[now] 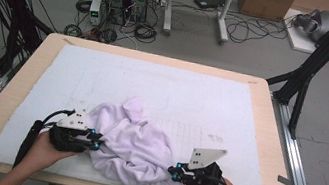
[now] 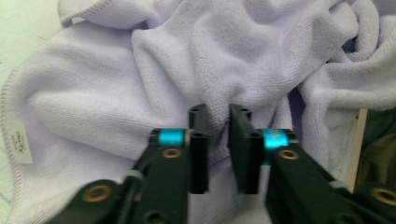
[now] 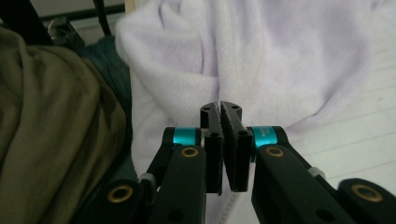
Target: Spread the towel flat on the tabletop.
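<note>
On the wooden counter [image 1: 22, 84], a pale foam mat [image 1: 203, 94] covers most of the top, and a crumpled lilac towel [image 1: 133, 143] lies heaped at its near edge, between the two hands. It looks like soft, light terry: it should sag and fold wherever it is lifted, grip well rather than slip, and take no harm from a firm pinch. A stitched hem or a corner would give the surest hold; a small white label [image 2: 18, 142] sits by the hem at one side.

At the heap's left side, the left tool [image 2: 218, 140] has a ridge of towel rising between its jaws, which stand a little apart; whether the pads actually press that fold I cannot tell. At the heap's right, near edge, the right tool [image 3: 220, 135] is clenched almost fully, its pads meeting over the cloth; a thin pinch of fabric seems caught between them.
</note>
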